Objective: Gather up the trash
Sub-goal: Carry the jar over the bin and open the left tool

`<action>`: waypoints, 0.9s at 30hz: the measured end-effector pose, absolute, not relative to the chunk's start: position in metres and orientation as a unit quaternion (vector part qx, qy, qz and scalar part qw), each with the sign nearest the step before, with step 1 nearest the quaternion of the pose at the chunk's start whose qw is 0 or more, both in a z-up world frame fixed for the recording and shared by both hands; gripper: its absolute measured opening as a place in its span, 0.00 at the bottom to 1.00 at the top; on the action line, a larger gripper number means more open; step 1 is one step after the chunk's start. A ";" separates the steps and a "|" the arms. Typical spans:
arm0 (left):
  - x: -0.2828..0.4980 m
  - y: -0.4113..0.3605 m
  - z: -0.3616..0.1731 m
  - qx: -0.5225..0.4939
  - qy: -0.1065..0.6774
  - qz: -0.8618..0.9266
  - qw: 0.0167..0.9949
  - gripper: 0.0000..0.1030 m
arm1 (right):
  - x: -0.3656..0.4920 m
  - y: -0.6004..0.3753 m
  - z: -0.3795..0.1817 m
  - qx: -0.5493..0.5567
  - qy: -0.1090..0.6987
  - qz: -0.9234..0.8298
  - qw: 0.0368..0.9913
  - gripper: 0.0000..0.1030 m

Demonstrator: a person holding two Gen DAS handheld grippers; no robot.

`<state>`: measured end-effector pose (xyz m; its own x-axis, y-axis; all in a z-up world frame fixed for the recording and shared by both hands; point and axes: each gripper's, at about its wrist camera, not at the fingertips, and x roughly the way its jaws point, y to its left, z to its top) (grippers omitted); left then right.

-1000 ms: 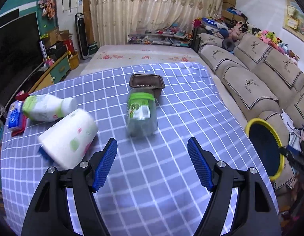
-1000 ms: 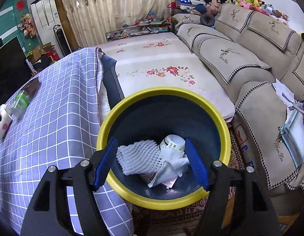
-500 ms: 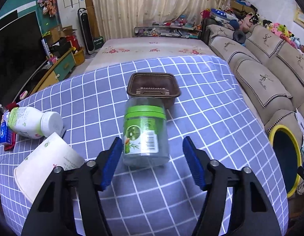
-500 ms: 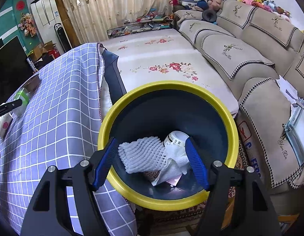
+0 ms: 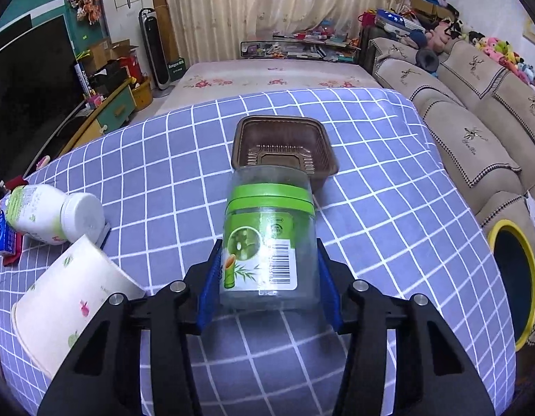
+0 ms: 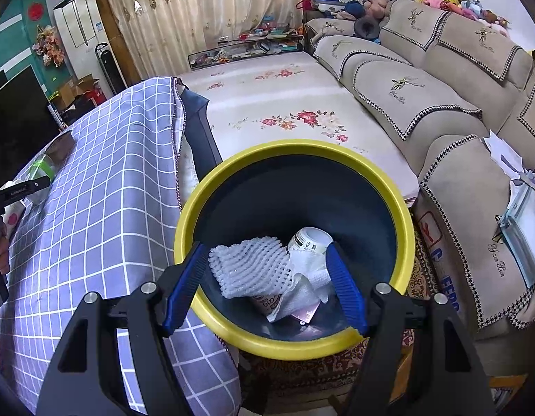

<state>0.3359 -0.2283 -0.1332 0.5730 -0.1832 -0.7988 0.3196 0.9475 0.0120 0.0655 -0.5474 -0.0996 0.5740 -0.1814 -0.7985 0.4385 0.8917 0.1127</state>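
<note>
- The clear plastic jar (image 5: 267, 242), with its green lid band and bamboo label, lies on its side on the checked surface (image 5: 388, 235) in the left wrist view, its far end touching a brown plastic tray (image 5: 284, 145).
- The left claw (image 5: 267, 277) straddles the jar's near end; its jaws are closing, the blue pads (image 5: 209, 284) just beside the jar walls on both sides, and I cannot tell whether they press yet.
- The jar looks empty, so probably light; the thin clear wall may flex and feel slick, and lying down it could roll. A hold across the labelled body, short of the lid band, looks sound.
- To the left lie a paper cup (image 5: 66, 312) and a white bottle (image 5: 56, 215), both on their sides, well apart from the jar.
- In the right wrist view, the right claw (image 6: 264, 284) hangs apart and empty over the yellow-rimmed bin (image 6: 233, 322), which stands on the floor beside the surface.
- Inside the bin sit a white foam net (image 6: 250, 267), a small tub (image 6: 309, 239) and crumpled paper (image 6: 302, 291).
- At the far left edge of that view the jar and the other claw appear small.
</note>
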 end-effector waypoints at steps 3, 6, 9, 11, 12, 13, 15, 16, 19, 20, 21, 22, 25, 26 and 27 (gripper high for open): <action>0.319 -0.226 -0.126 0.079 0.434 -0.149 0.885 0.48 | 0.060 -0.547 -0.097 0.152 0.422 -0.177 0.876 0.66; 0.293 -0.227 -0.113 0.080 0.425 -0.165 0.886 0.48 | 0.053 -0.547 -0.092 0.150 0.418 -0.180 0.878 0.66; 0.260 -0.236 -0.101 0.087 0.416 -0.190 0.885 0.48 | 0.046 -0.550 -0.087 0.147 0.413 -0.185 0.880 0.66; 0.238 -0.247 -0.094 0.092 0.412 -0.210 0.882 0.48 | 0.039 -0.554 -0.082 0.145 0.407 -0.189 0.882 0.66; 0.227 -0.253 -0.092 0.094 0.411 -0.220 0.879 0.48 | 0.036 -0.556 -0.080 0.144 0.405 -0.191 0.883 0.66; 0.218 -0.258 -0.090 0.096 0.411 -0.231 0.877 0.48 | 0.033 -0.557 -0.079 0.144 0.403 -0.192 0.883 0.66; 0.196 -0.272 -0.085 0.101 0.408 -0.255 0.871 0.48 | 0.023 -0.562 -0.075 0.145 0.397 -0.197 0.885 0.66; 0.185 -0.283 -0.083 0.106 0.405 -0.269 0.867 0.48 | 0.020 -0.564 -0.073 0.145 0.395 -0.198 0.885 0.66; 0.162 -0.313 -0.079 0.115 0.402 -0.297 0.858 0.48 | 0.006 -0.572 -0.069 0.147 0.388 -0.205 0.886 0.66; 0.153 -0.326 -0.078 0.120 0.401 -0.308 0.854 0.48 | 0.001 -0.576 -0.068 0.148 0.386 -0.208 0.886 0.66; 0.147 -0.335 -0.078 0.123 0.401 -0.316 0.851 0.48 | -0.003 -0.580 -0.066 0.148 0.384 -0.211 0.886 0.66; 0.140 -0.347 -0.078 0.126 0.401 -0.326 0.847 0.48 | -0.007 -0.584 -0.065 0.147 0.382 -0.215 0.886 0.66; 0.127 -0.381 -0.083 0.136 0.403 -0.342 0.838 0.48 | -0.017 -0.595 -0.060 0.149 0.375 -0.224 0.887 0.66; 0.124 -0.389 -0.084 0.140 0.404 -0.345 0.836 0.48 | -0.021 -0.600 -0.058 0.149 0.371 -0.228 0.888 0.66; 0.121 -0.401 -0.087 0.145 0.405 -0.348 0.833 0.48 | -0.024 -0.604 -0.056 0.150 0.368 -0.231 0.888 0.66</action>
